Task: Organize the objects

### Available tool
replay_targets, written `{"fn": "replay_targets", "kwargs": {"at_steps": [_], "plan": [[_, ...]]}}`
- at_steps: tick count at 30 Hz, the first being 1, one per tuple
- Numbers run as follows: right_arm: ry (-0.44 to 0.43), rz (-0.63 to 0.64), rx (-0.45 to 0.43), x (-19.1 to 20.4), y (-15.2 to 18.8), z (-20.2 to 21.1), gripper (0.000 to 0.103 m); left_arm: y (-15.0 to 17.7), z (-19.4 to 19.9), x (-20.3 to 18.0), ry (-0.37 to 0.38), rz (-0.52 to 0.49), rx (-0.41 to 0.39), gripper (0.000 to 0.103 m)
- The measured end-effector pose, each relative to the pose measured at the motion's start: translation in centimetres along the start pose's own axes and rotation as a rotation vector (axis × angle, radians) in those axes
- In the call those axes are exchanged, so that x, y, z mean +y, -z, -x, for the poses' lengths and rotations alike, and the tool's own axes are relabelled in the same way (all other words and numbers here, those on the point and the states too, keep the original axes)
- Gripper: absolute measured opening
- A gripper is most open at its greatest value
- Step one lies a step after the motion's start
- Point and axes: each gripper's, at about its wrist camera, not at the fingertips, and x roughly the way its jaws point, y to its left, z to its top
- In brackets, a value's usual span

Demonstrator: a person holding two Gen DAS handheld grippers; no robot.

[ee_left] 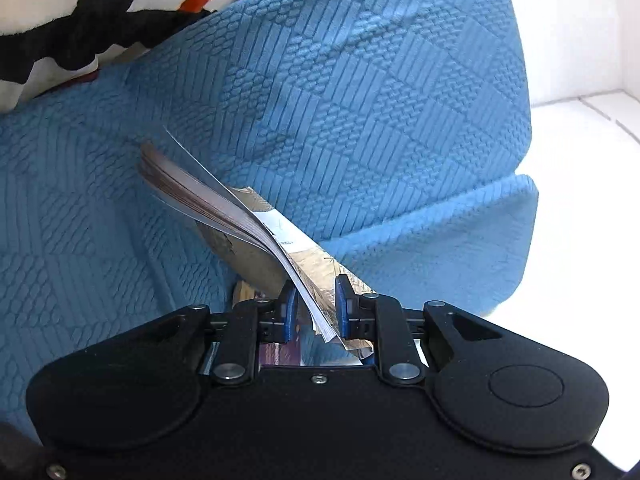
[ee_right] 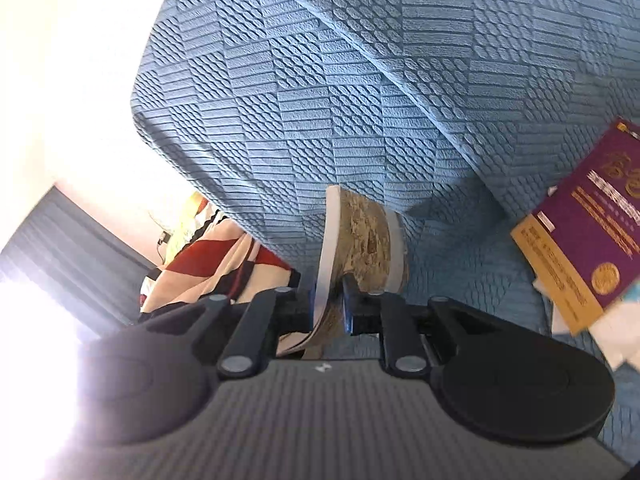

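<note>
Magazine [ee_left: 224, 208] clenched edge-on in left tongs [ee_left: 316, 304], booklet [ee_right: 360, 240] likewise in right tongs [ee_right: 330, 304], both tilted slightly downward

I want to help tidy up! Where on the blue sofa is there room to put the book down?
Bare blue cushion lies between the held book and the purple booklet. It is crowded around that booklet, with loose papers, and by the striped blanket.

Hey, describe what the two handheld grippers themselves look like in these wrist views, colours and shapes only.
The left gripper is matte black plastic: two rounded lobes, the right one with a circular disc outline, angular linkage arms with silver pivot pins and screws, and blue finger pads. The right gripper matches, though its central housing looks ribbed and grey. No cables, sleeves or hands are visible.
</note>
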Motion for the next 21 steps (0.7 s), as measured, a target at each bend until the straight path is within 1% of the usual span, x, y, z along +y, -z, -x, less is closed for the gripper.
{"fn": "replay_targets", "kwargs": {"at_steps": [3,7,10,12,14,16,18,19,21], "plan": [[0.018,-0.015,-0.006,-0.3,1.4,1.6,0.017,0.9,0.3,0.7,-0.023,0.028,0.037,0.018],[0.057,-0.021,0.002,-1.3,3.3,2.5,0.018,1.8,0.3,2.2,-0.066,0.076,0.078,0.018],[0.074,-0.065,0.013,-2.8,4.2,2.6,0.02,2.1,0.2,2.8,-0.073,0.093,0.084,0.014],[0.07,-0.124,0.021,-4.2,4.7,2.7,0.022,2.1,0.1,2.9,-0.087,0.094,0.079,0.014],[0.053,-0.194,0.033,-5.3,5.0,2.5,0.027,2.2,0.0,3.2,-0.083,0.103,0.081,0.013],[0.034,-0.26,0.057,-6.6,5.3,2.2,0.04,2.4,-0.1,3.3,-0.083,0.094,0.083,0.012],[0.016,-0.319,0.074,-7.8,5.5,1.6,0.049,2.6,-0.2,3.3,-0.097,0.081,0.088,0.012],[0.012,-0.342,0.079,-8.2,5.7,1.4,0.051,2.7,-0.3,3.3,-0.104,0.076,0.091,0.012],[0.004,-0.405,0.089,-9.5,5.9,0.7,0.051,2.7,-0.4,3.4,-0.108,0.077,0.097,0.012]]}}
